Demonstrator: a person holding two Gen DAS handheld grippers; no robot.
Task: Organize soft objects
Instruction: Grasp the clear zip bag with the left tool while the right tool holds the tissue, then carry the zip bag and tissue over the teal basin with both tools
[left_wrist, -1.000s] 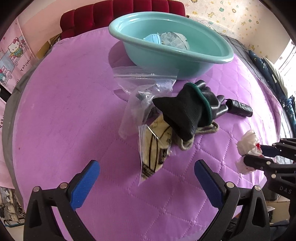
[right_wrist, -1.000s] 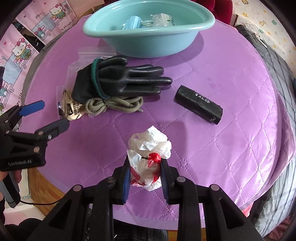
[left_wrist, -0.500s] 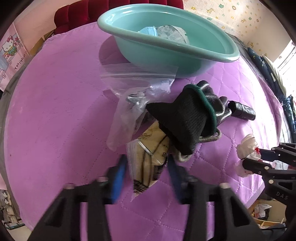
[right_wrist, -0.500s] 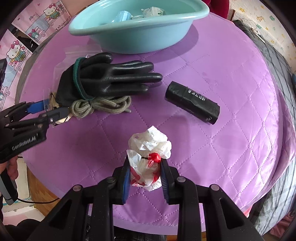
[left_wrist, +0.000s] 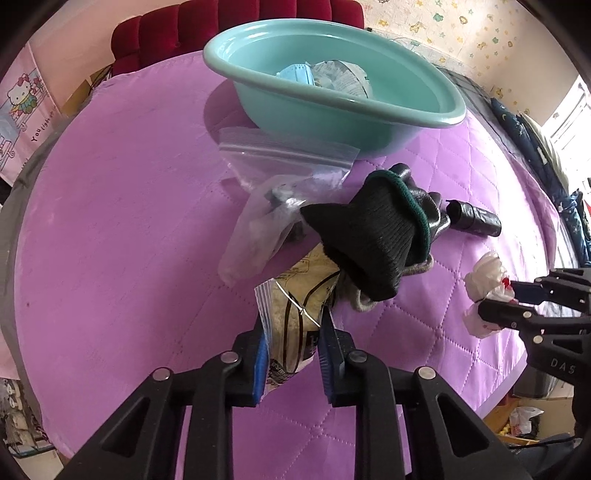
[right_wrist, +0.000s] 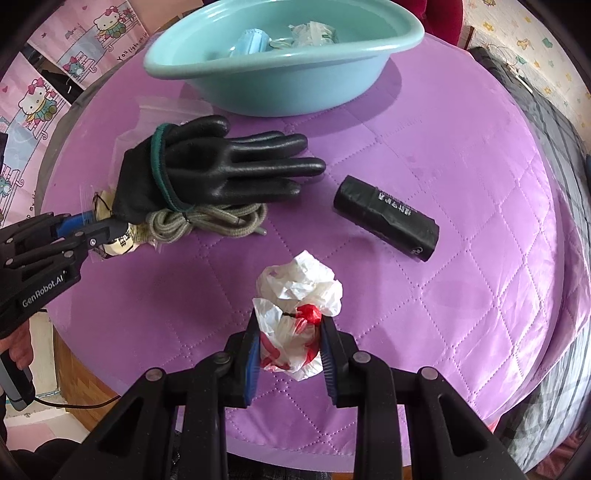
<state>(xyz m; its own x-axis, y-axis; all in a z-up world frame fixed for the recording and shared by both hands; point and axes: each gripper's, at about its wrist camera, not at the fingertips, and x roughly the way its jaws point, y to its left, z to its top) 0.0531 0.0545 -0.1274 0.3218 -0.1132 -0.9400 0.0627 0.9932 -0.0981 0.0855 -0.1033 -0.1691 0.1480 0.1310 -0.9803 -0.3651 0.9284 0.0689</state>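
My left gripper (left_wrist: 293, 350) is shut on a clear zip bag with a cream printed item (left_wrist: 295, 317), whose far end lies under a black glove (left_wrist: 376, 236) and a grey cord (right_wrist: 214, 221). My right gripper (right_wrist: 290, 350) is shut on a crumpled white and red plastic bag (right_wrist: 299, 299), held just above the purple quilted table (right_wrist: 461, 221). The right gripper also shows in the left wrist view (left_wrist: 498, 302), and the left gripper in the right wrist view (right_wrist: 99, 230). A teal basin (left_wrist: 332, 110) at the back holds a blue mask (left_wrist: 297, 74) and a packet.
A black roll (right_wrist: 386, 218) lies to the right of the glove. An empty clear zip bag (left_wrist: 284, 162) lies between the glove and the basin. A red sofa (left_wrist: 236, 26) stands behind the table. The table's front edge is just below both grippers.
My left gripper moved forward and closed from wide open onto the zip bag with the cream item. My right gripper kept its hold on the plastic bag and barely moved.
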